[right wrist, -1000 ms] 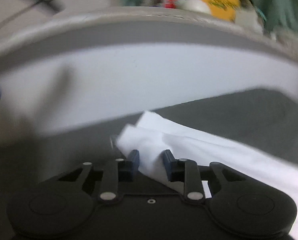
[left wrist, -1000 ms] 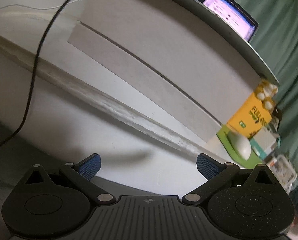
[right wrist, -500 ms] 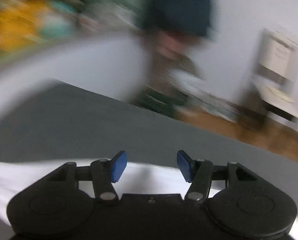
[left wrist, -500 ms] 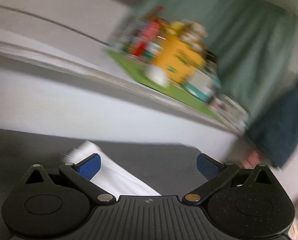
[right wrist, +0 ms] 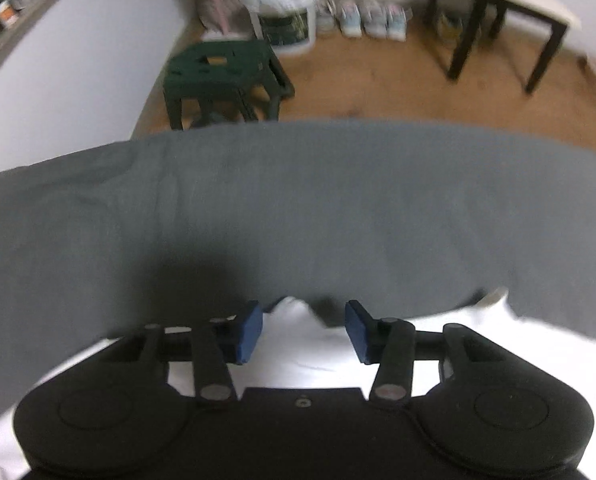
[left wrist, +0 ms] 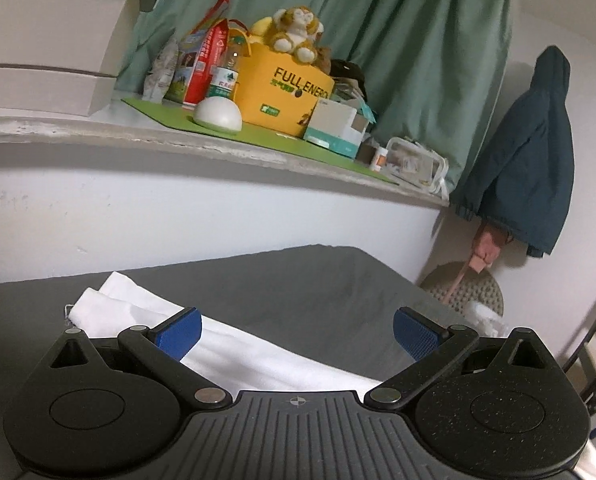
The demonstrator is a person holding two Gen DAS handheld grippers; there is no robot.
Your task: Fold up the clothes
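A white garment point(left wrist: 258, 356) lies on a grey sheet point(left wrist: 318, 292). In the left wrist view its folded sleeve end point(left wrist: 98, 308) sits at the left and the cloth runs under my left gripper point(left wrist: 298, 330), which is wide open and empty just above it. In the right wrist view the white garment point(right wrist: 298, 344) lies below my right gripper point(right wrist: 304, 330). That gripper is open, with a small peak of the cloth's edge between its blue pads point(right wrist: 250, 330), not pinched.
A ledge point(left wrist: 218, 144) behind the bed holds a yellow box point(left wrist: 282, 92), a plush toy, bottles and small boxes. A dark jacket point(left wrist: 530, 168) hangs at the right. Past the bed's far edge stand a dark stool point(right wrist: 222, 76), a white bucket point(right wrist: 282, 12) and a table point(right wrist: 510, 4).
Both grippers have swung to the right along the bed. My right gripper, nearly shut on the garment's sleeve end a second ago, has opened and let it go. My left gripper stayed open.
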